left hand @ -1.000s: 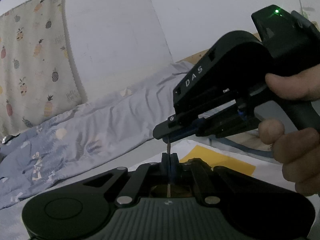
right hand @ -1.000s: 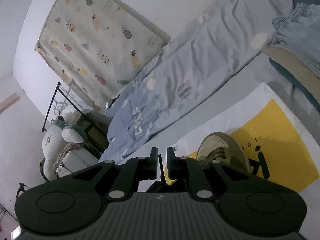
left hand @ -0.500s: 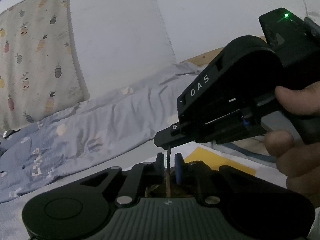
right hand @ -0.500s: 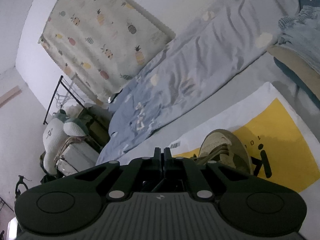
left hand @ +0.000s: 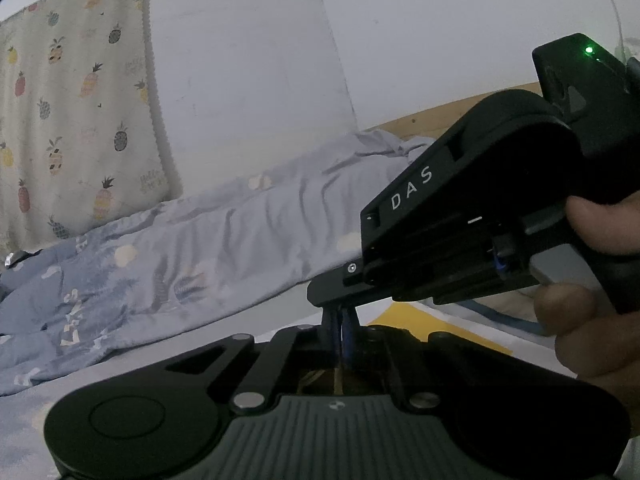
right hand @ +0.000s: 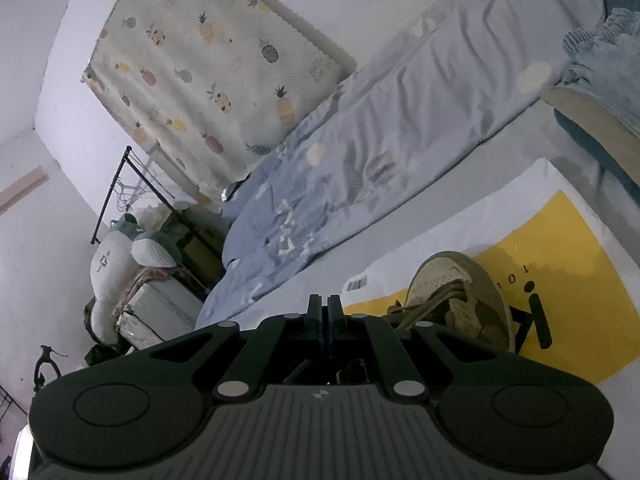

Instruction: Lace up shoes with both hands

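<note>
A bedroom in a home. A bed (right hand: 472, 92) runs along the white wall, covered by a rumpled pale-blue printed quilt (left hand: 192, 256). At the quilt's far end hangs a cream curtain (right hand: 216, 64) with a pineapple print. Beyond the foot of the bed stands a black garment rack (right hand: 120, 192), and below it a plush toy (right hand: 120, 268) lies on stacked boxes — ordinary household clutter.

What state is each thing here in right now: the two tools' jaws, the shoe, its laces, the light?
Left gripper: jaws shut on a thin lace.
Right gripper: jaws shut; what they hold is hidden.
Shoe: lying on the yellow-and-white bag, laces loose, untied.
Green light: on.
Blanket: rumpled.
</note>
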{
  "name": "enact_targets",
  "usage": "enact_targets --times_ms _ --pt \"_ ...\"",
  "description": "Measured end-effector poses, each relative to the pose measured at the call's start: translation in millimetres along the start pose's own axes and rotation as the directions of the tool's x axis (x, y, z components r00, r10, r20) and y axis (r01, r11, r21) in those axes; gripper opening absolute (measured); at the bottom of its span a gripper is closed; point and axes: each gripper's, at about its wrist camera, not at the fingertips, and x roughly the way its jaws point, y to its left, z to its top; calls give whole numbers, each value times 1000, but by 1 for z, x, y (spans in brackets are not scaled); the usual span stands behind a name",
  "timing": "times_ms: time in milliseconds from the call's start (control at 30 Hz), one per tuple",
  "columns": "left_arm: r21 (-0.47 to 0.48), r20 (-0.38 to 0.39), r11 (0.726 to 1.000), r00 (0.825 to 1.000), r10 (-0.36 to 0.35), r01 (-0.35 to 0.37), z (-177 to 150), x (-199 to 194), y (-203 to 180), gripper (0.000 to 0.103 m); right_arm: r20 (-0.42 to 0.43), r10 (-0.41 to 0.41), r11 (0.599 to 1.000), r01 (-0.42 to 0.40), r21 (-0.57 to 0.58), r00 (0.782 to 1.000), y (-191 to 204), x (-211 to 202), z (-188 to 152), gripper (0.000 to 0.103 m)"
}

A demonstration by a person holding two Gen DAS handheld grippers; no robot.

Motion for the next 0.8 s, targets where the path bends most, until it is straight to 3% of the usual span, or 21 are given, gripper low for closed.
enact_targets --times_ms 133,200,267,367,533,667,733,800 --pt "6 -3 1000 1000 -6 6 -10 -10 9 3 11 -5 1000 5 9 1000 -2 -1 1 7" --pt "-11 -9 1000 1000 4 -4 -11 -9 14 3 33 -9 1000 8 25 999 -6 -3 3 16" --pt "-30 -13 999 999 31 -32 -11 -9 22 3 71 -41 998 38 47 997 -11 -8 8 32" --pt "-65 -16 992 994 108 -108 -11 -10 40 3 103 -119 992 113 61 988 -22 -15 17 34" --pt "-169 -4 949 963 269 -266 -6 -16 77 3 115 -225 974 221 50 967 -39 -20 25 34" --pt "-253 29 906 933 358 -340 0 -30 99 2 107 -259 965 262 -14 960 -42 -20 26 35" --pt "-242 32 912 936 349 -332 5 -34 101 2 104 -272 957 281 -79 957 -39 -18 27 35" --pt "-188 37 943 957 288 -276 11 -34 91 2 108 -283 942 297 -155 953 -34 -18 27 35"
